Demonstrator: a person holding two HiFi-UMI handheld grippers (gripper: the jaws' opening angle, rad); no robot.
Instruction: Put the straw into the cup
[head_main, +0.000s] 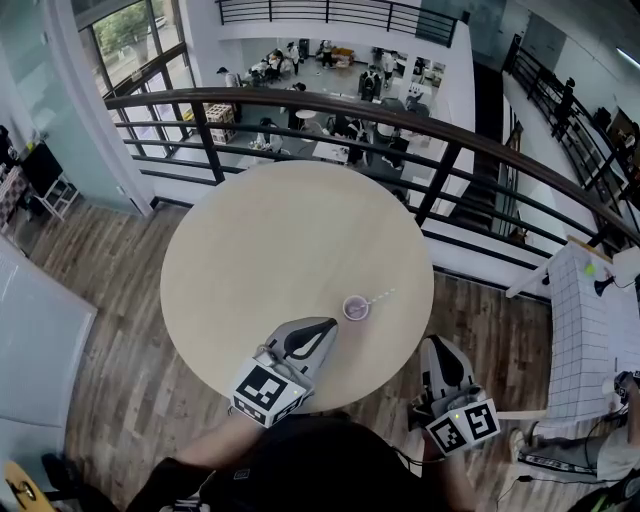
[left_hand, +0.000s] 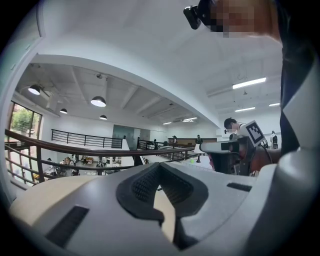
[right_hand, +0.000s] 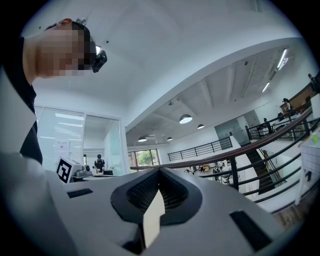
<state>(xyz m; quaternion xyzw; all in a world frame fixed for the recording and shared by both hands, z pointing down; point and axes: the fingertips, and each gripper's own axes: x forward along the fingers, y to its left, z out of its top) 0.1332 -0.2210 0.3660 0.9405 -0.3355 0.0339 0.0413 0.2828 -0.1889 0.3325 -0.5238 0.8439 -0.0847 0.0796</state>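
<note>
Head view: the straw (head_main: 383, 296) seems already in the cup (head_main: 356, 307), just ahead of your left hand-held gripper (head_main: 326, 328). It and your right hand-held gripper (head_main: 436, 346) sit closed and empty, probably since nothing needs holding.

The cup (head_main: 356, 307) is too small in the head view to show its contents, and the straw (head_main: 381, 297) loses its lower end at the cup's rim. The near rim of the surface (head_main: 230, 250) disappears behind the left tool (head_main: 332, 323) and the person's body (head_main: 300, 470), which the bottom edge cuts off. The gridded white table (head_main: 585, 330) is cropped at the right edge. The people (head_main: 375, 75) on the floor below are too small to make out.
</note>
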